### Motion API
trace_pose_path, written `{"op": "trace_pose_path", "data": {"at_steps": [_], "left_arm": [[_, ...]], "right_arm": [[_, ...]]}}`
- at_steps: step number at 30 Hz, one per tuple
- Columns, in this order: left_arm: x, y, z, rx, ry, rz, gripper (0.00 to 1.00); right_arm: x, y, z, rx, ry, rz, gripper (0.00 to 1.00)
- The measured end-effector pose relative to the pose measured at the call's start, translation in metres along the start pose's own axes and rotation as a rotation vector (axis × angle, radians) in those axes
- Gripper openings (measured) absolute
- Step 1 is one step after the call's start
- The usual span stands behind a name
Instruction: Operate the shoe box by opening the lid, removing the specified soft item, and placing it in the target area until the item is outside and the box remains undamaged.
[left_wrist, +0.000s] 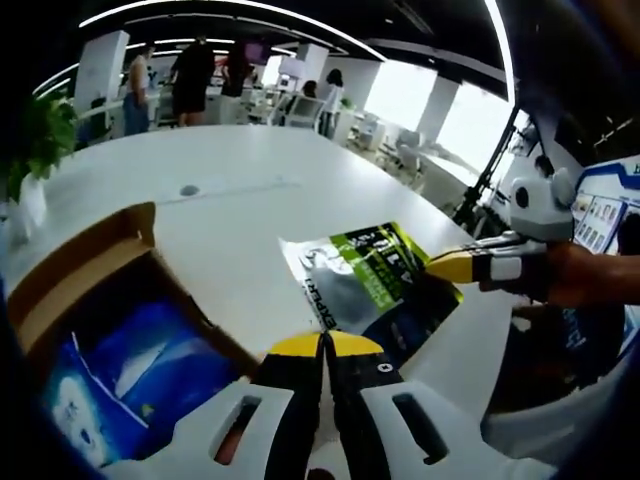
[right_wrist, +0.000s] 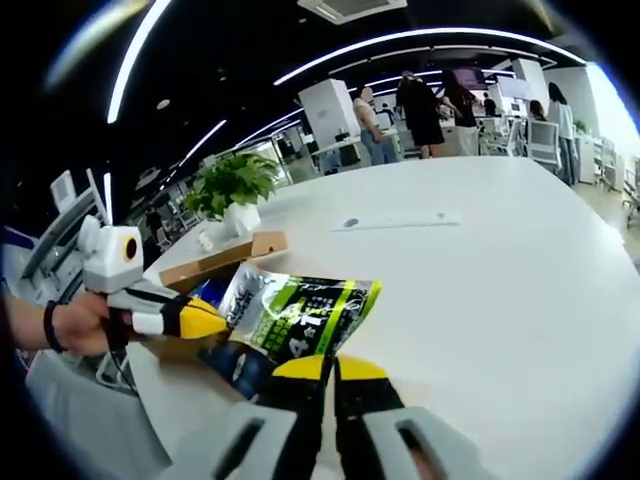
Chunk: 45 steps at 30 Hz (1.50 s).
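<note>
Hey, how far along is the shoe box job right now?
Done: the cardboard shoe box stands open on the white table, a blue packet left inside. In hand: the green and silver pouch is out of the box, both grippers shut on it, the left gripper at one edge, the right gripper at the other. Left: set the pouch down in the target area and let go.

Bare table (left_wrist: 240, 170) beyond pouch (left_wrist: 365, 275) and box (left_wrist: 80, 265)
</note>
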<state>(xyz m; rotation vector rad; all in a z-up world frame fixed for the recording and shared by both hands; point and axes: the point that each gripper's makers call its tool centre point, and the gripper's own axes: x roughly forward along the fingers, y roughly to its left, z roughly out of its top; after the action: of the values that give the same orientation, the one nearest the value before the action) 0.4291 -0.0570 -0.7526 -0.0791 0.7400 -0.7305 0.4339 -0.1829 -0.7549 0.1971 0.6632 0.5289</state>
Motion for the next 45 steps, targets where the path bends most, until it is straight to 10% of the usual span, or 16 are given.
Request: {"op": "trace_pose_path", "data": {"at_steps": [45], "left_arm": [[0.034, -0.012, -0.025, 0.080, 0.061, 0.055, 0.00]], "right_arm": [[0.012, -0.035, -0.047, 0.055, 0.073, 0.003, 0.00]]}}
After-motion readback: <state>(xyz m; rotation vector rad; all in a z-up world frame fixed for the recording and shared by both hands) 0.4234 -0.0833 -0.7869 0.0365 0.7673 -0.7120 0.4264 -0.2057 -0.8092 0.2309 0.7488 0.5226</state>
